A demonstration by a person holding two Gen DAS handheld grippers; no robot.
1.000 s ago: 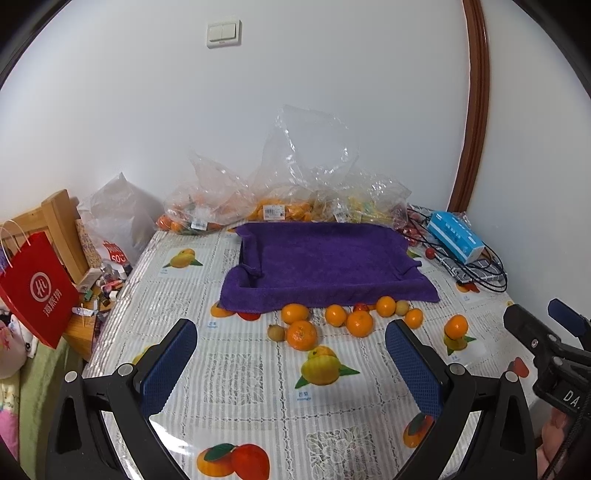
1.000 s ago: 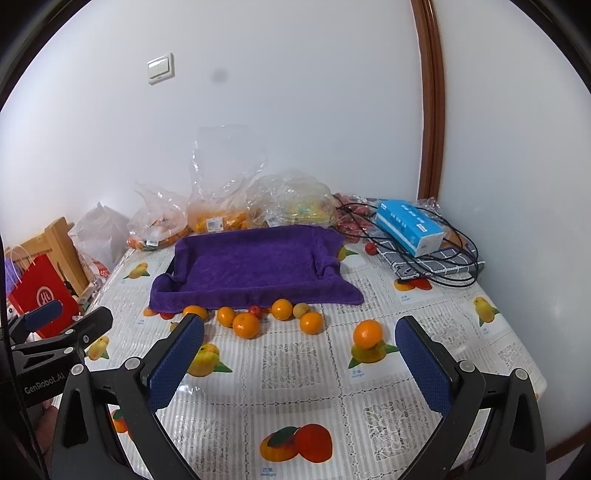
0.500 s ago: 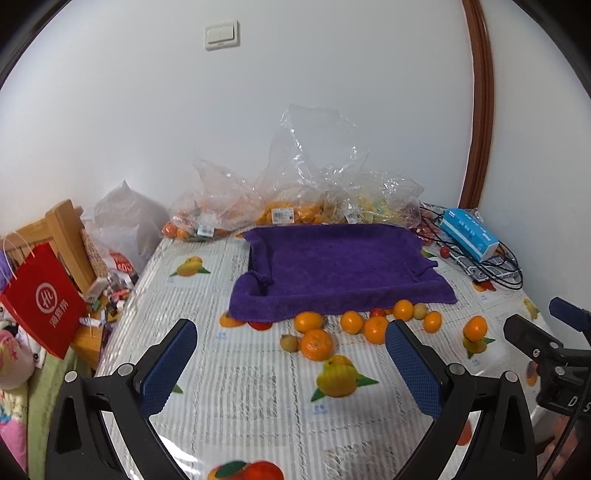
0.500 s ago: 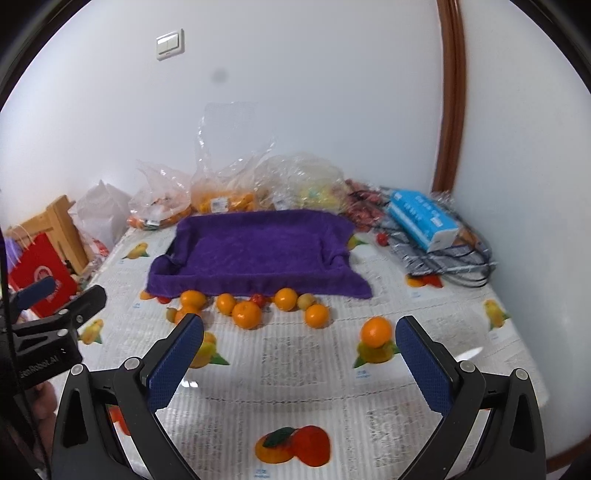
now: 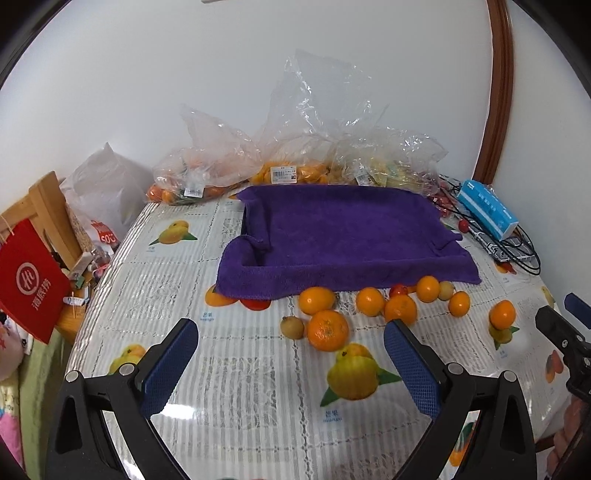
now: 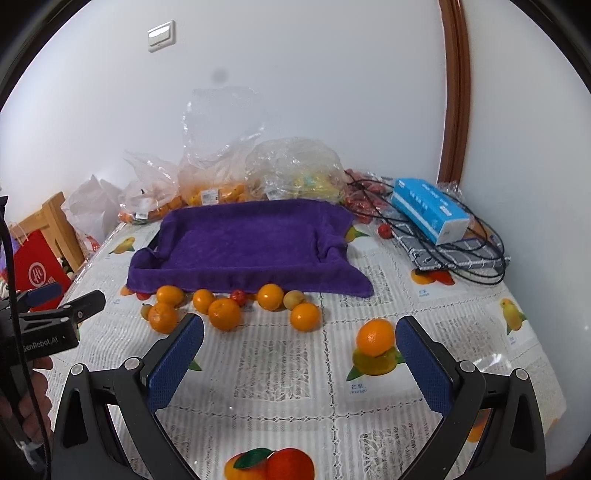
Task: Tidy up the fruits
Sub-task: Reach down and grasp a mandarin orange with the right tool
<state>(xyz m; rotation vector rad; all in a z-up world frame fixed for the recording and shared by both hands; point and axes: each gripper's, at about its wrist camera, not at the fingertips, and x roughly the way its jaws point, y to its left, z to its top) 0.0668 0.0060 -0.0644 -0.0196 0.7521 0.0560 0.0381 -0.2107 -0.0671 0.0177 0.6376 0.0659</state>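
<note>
Fruits lie loose on a table whose cloth [image 5: 240, 387] is white and lace-patterned, printed with pictures of mangoes and other fruit. Nearest, both grippers hover above the cloth with nothing between their blue pads: the left gripper [image 5: 291, 363] is spread wide, and so is the right gripper [image 6: 301, 354], which also shows at the right edge of the left wrist view.

Just beyond the left gripper sits a large orange [image 5: 328, 329] touching a small brownish fruit [image 5: 292, 328] on its left. Behind them a row of smaller oranges [image 5: 370, 301] runs along the front hem of a purple towel [image 5: 343, 236], with a small red fruit [image 6: 238, 295] and a pale yellowish one [image 6: 294, 299] among them. One lone orange [image 6: 376, 336] sits apart to the right, near the right gripper's right finger, resting on a printed mango.

The towel is draped over a shallow tray, so that it forms a basin with raised sides; nothing lies in it.

Behind it, against a plain white wall, stand clear plastic bags [image 5: 295, 162] holding more oranges and some yellowish produce, each with a price label. To the right rear lie a blue tissue pack [image 6: 428, 210] on a checked cloth, looped black cables [image 6: 476, 258] and a few small red fruits.

Off the table's left edge are a red paper bag [image 5: 29, 280], a wooden chair frame [image 5: 48, 206] and a white plastic bag [image 5: 103, 188]. A light switch [image 6: 161, 36] is on the wall, and a brown wooden frame [image 6: 452, 92] runs up the right.
</note>
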